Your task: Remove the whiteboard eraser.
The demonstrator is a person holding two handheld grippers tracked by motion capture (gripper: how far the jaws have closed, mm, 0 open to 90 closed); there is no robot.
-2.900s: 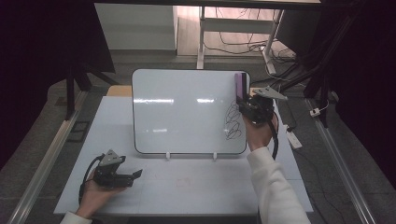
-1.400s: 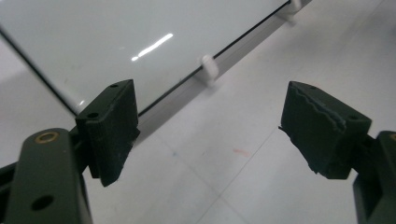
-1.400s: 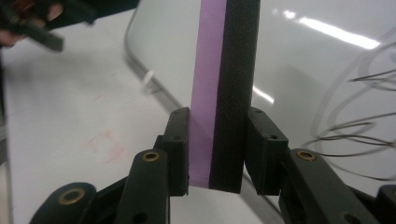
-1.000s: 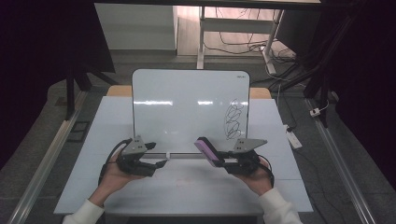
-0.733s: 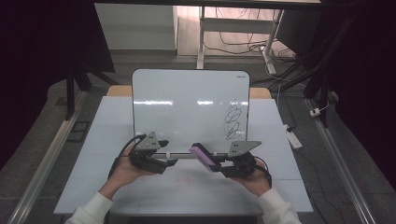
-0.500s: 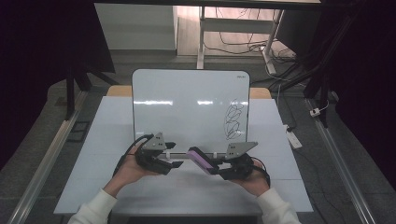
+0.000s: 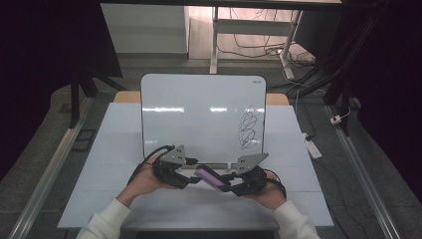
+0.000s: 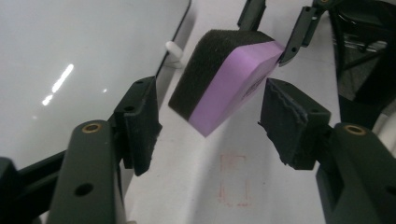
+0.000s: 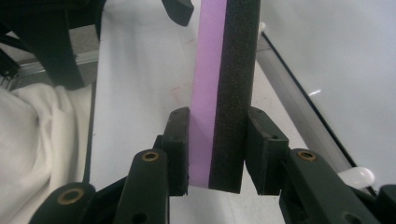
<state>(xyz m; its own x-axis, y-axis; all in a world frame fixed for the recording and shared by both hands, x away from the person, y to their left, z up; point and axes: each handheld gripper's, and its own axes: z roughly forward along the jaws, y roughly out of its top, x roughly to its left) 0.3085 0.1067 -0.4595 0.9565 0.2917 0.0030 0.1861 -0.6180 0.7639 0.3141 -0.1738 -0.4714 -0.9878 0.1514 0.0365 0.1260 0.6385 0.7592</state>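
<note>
the left gripper (image 7: 191, 175) has matte black jaws that have just been closing, their pads not yet touching the eraser (image 7: 209, 178) between them. the eraser is a block of coarse black foam backed by smooth purple, held above the pale tabletop (image 7: 119, 144) before the glossy whiteboard (image 7: 199, 114). the right gripper (image 7: 225, 183) is clamped on its other end, pads pressing both faces.
</note>
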